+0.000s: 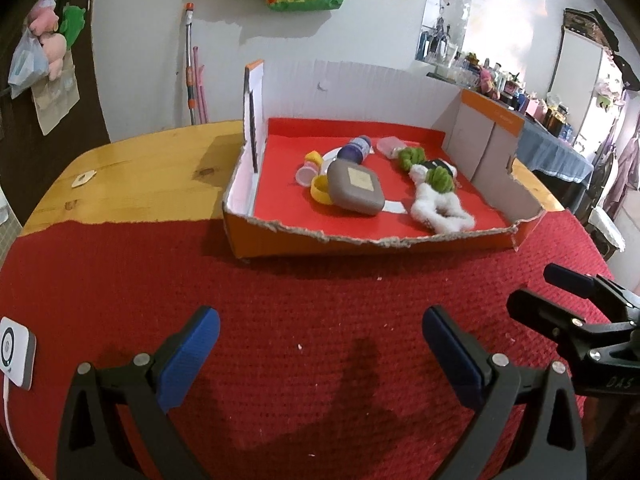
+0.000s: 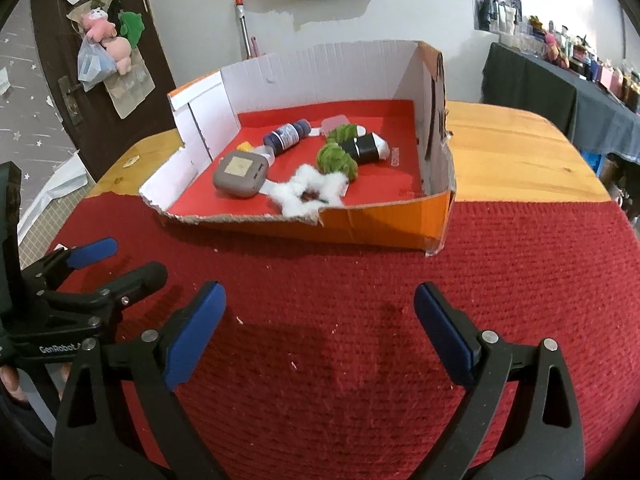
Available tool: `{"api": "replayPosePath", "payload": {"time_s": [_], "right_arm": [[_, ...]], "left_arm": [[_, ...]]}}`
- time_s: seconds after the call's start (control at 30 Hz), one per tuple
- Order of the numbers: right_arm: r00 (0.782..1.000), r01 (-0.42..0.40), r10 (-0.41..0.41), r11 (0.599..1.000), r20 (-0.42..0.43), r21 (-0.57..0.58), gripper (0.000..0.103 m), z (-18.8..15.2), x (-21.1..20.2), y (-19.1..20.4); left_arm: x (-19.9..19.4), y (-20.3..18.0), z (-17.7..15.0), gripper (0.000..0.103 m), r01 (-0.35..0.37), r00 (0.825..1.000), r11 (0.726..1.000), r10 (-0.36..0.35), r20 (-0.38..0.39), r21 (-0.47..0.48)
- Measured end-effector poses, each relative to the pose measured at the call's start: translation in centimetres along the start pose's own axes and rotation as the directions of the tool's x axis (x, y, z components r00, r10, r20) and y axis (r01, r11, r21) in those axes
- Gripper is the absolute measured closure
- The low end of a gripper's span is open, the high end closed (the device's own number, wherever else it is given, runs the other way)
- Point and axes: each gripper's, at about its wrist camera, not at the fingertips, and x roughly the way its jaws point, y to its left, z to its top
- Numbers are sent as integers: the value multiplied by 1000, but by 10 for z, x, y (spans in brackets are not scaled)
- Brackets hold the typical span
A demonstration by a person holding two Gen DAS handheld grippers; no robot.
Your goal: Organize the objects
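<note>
A torn orange cardboard box with a red floor stands on the red knitted cloth. Inside lie a grey rounded case, a dark blue bottle, yellow caps, a white fluffy scrunchie, green scrunchies and a black-and-white tube. My left gripper hovers open over the cloth in front of the box, holding nothing. My right gripper is likewise open and empty, to the right of the left one.
The red cloth covers the near half of a wooden table. A small white device lies at the cloth's left edge. A wall with hanging bags stands behind the box; a cluttered side table is at the right.
</note>
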Motion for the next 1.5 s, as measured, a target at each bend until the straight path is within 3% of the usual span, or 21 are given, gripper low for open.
{"api": "replayPosePath", "payload": {"time_s": [0.77,0.97,1.5], "right_arm": [[999,-16,18,999,-35,41,4,-11,14,-12],[999,-38,40,997,-26,64,4,-12,12,-16],[998,-53,55,996,-22,75,3,-13,11,-17]], "left_arm": [[19,-1,-13,0,-18,995,1000,20,-103,21],[22,-6,-15,0,-44,992,998,50,-113,50],[23,-4,-15,0,-35,992,998,40,-117,45]]}}
